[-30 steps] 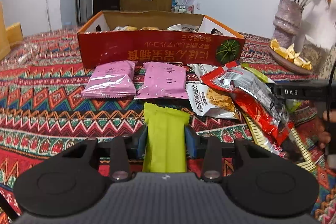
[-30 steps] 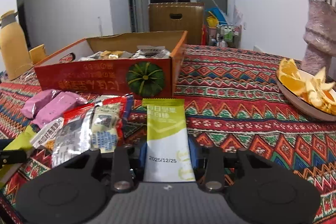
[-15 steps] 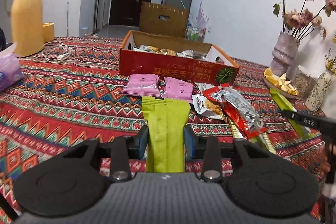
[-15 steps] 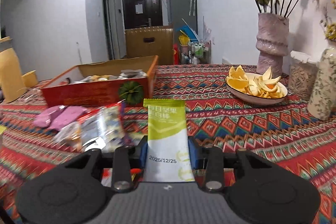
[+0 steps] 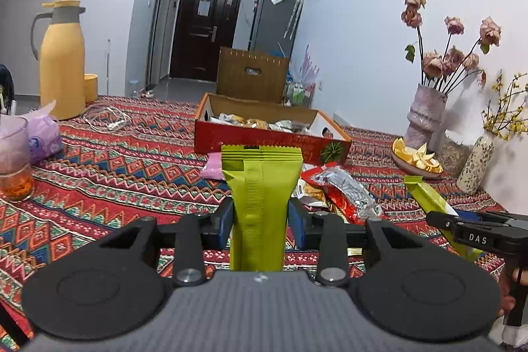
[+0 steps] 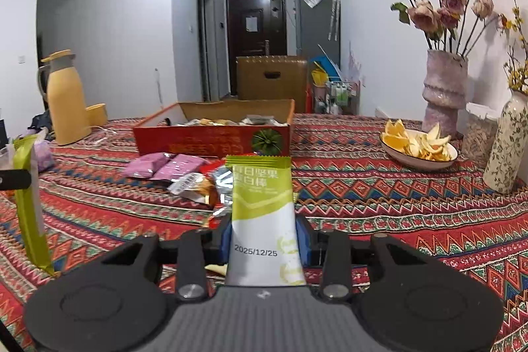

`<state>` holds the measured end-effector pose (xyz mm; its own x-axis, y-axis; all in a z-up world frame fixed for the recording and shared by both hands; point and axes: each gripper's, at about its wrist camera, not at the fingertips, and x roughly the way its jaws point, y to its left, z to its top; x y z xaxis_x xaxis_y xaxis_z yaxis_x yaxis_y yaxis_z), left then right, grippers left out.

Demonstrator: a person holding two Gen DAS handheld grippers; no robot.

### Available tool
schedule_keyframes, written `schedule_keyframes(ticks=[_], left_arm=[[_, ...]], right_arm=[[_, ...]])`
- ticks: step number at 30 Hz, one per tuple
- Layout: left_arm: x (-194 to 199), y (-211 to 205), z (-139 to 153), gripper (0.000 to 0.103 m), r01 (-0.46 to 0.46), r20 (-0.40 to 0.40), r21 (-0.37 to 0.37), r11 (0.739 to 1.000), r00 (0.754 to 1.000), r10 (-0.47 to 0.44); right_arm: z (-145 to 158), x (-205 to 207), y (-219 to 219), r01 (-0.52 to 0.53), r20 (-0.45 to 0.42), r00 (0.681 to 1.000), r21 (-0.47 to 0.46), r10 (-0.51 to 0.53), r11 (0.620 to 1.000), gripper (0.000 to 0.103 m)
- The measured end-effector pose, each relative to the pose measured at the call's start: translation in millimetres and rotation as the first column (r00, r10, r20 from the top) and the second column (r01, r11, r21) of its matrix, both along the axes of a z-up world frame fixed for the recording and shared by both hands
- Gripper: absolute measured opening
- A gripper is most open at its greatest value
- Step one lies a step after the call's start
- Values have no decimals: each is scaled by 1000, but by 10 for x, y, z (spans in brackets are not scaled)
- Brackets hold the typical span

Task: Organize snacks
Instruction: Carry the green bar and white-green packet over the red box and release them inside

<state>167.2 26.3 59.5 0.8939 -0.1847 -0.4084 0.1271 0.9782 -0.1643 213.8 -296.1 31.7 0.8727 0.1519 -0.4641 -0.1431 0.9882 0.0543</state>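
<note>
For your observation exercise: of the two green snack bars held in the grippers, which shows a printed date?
The bar in the right gripper; the left gripper bar shows only its plain seamed back.

Cool, even indoor light fills both wrist views, with a bright ceiling glare at the upper left of each frame. Fisheye distortion bows the walls and darkens the corners. The vase (image 5: 425, 117) casts a soft shadow on the right-hand wall; the focus is sharp throughout.
</note>
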Motion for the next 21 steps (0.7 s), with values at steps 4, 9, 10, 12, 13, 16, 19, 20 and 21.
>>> schedule_keyframes(ticks=[4, 9, 10, 12, 13, 16, 19, 20, 21], left_arm=[[-51, 66, 23, 35, -20, 8, -6, 1000, 1000, 21], [51, 122, 21, 35, -38, -5, -4, 999, 999, 38], [73, 126, 31, 35, -39, -1, -2, 999, 999, 39], [140, 144, 82, 35, -41, 17, 8, 999, 999, 40], [177, 149, 106, 35, -40, 25, 13, 999, 999, 39], [368, 167, 198, 35, -18, 49, 26, 1000, 999, 17], [625, 187, 292, 35, 6, 52, 28, 1000, 999, -8], [729, 194, 330, 35, 15, 59, 34, 999, 998, -17], [821, 197, 362, 35, 21, 65, 40, 999, 998, -24]], right_arm=[[52, -98, 54, -22, 22, 1000, 13, 21, 1000, 37], [88, -64, 91, -29, 34, 999, 19, 28, 999, 37], [104, -43, 93, -32, 36, 999, 20, 31, 999, 37], [148, 15, 93, -35, 48, 998, 23, 34, 999, 37], [173, 44, 98, -38, 55, 998, 23, 36, 999, 37], [276, 173, 131, -56, 86, 995, 25, 54, 998, 37], [401, 378, 196, -82, 115, 990, 19, 79, 996, 37], [448, 447, 229, -88, 129, 988, 10, 86, 996, 37], [498, 528, 263, -95, 146, 985, 4, 94, 995, 37]])
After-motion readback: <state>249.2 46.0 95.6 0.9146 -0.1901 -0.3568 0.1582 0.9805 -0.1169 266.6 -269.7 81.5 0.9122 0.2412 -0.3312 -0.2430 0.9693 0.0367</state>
